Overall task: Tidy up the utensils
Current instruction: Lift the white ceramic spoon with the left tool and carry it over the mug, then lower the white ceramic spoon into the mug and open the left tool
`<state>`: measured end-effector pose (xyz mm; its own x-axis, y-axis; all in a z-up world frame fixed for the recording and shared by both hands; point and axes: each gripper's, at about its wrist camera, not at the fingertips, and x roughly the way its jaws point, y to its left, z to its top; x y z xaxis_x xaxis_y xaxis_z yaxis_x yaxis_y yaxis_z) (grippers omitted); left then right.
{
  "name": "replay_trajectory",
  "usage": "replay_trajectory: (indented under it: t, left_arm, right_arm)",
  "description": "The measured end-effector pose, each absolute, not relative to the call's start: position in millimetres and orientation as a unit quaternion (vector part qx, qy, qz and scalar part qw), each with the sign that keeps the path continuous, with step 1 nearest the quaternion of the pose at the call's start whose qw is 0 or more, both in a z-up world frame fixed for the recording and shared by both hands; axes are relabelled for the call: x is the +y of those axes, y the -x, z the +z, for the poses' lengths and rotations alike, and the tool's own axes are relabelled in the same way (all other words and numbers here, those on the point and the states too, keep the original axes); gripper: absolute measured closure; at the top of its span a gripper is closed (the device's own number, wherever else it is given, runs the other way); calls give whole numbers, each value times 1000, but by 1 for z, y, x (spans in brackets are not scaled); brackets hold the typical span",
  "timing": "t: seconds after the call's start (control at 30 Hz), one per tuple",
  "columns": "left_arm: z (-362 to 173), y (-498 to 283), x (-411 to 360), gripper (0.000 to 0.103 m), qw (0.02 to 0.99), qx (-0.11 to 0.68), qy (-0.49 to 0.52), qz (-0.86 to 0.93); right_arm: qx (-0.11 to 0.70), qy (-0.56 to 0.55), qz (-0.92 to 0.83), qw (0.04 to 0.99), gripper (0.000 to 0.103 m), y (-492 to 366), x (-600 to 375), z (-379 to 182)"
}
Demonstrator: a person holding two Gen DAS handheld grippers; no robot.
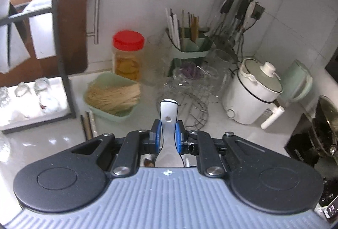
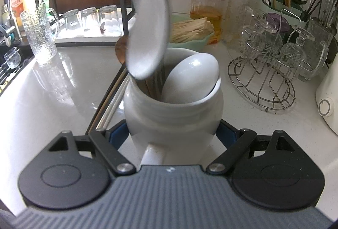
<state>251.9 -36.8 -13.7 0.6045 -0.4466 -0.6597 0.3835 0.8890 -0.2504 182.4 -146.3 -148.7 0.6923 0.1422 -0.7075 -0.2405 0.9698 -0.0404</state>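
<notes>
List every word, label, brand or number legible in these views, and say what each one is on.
None can be read with certainty.
Orange bottle by the faucet: a red label with light characters, too blurred to read.
Dark appliance at the right edge of the left wrist view: a strip of light lettering, too small and blurred.
Red-lidded jar: no label visible.

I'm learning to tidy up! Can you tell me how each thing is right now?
left gripper: shut on the metal spoon.
right gripper: shut on the white jar.
white jar: upright, holding utensils.
white spoon: inside the jar.
red-lidded jar: closed.
glasses: upside down.
</notes>
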Motion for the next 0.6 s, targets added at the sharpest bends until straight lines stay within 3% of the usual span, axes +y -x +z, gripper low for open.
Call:
replay_trajectory:
  t: [0.27,0.6]
  left_arm:
    - [-29,-254,-54,86,894,381,5,-237]
    - [-26,-266,-61,86,862,438,-44,-253]
  right_arm:
    - [376,66,105,918,13,-181,-146,-149]
    - [374,66,106,919,13,-181,-145,-149]
